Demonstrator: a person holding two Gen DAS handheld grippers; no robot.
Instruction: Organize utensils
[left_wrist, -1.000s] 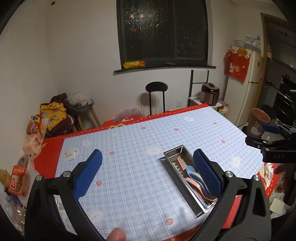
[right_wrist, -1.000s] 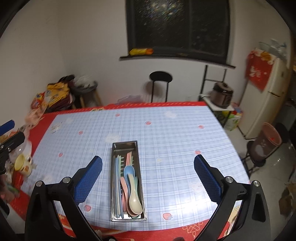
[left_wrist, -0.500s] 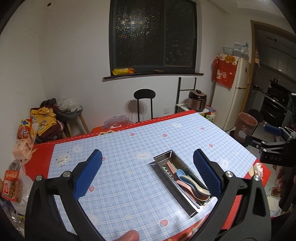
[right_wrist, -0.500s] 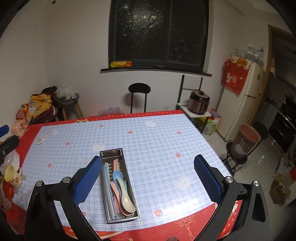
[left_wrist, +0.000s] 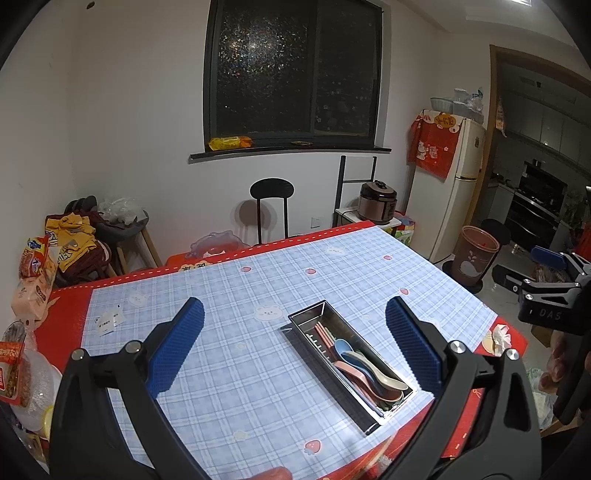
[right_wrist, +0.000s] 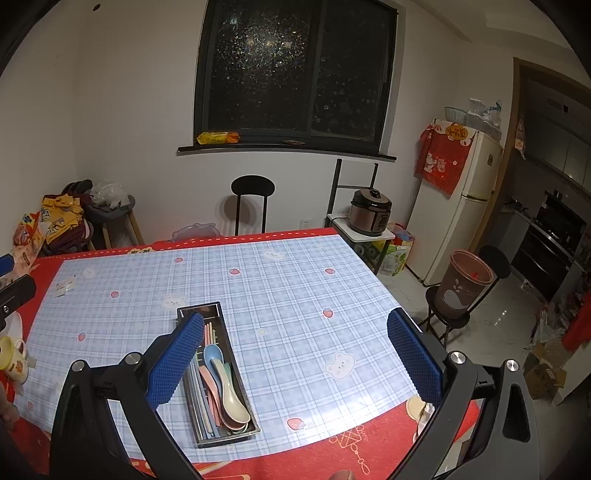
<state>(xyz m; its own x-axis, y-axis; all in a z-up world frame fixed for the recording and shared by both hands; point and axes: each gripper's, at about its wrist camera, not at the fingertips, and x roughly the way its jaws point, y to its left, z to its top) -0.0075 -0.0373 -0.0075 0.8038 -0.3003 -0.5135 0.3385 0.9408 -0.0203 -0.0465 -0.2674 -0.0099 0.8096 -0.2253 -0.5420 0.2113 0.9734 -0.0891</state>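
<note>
Night shows in the window (left_wrist: 295, 74) behind a table (left_wrist: 258, 295) laid with a blue plaid cloth bordered in red. Going left to right: snack bags (left_wrist: 33, 273) crowd the table's left edge, small paper scraps (left_wrist: 107, 321) lie near its left side, and a steel tray (right_wrist: 236, 424) sits close to the near edge, right of centre in the left view. Inside it, chopsticks (right_wrist: 210, 334) lie along the length and pastel spoons (right_wrist: 225, 391) are heaped toward the near end. Beyond the right edge stand a rice cooker (right_wrist: 371, 218), a fridge (right_wrist: 461, 206) and a brown bin (right_wrist: 467, 282).

The left gripper (left_wrist: 293, 343) hovers above the table with its jaws spread wide and nothing between them; the right gripper (right_wrist: 293, 347) likewise gapes empty, its left pad overlapping the tray in view but high above it.

No loose utensils are visible on the cloth, so the sorting looks finished, or nearly so. Any next move would be a check of the tray's position, perhaps squaring it to the near edge with a light grip on its rim.
</note>
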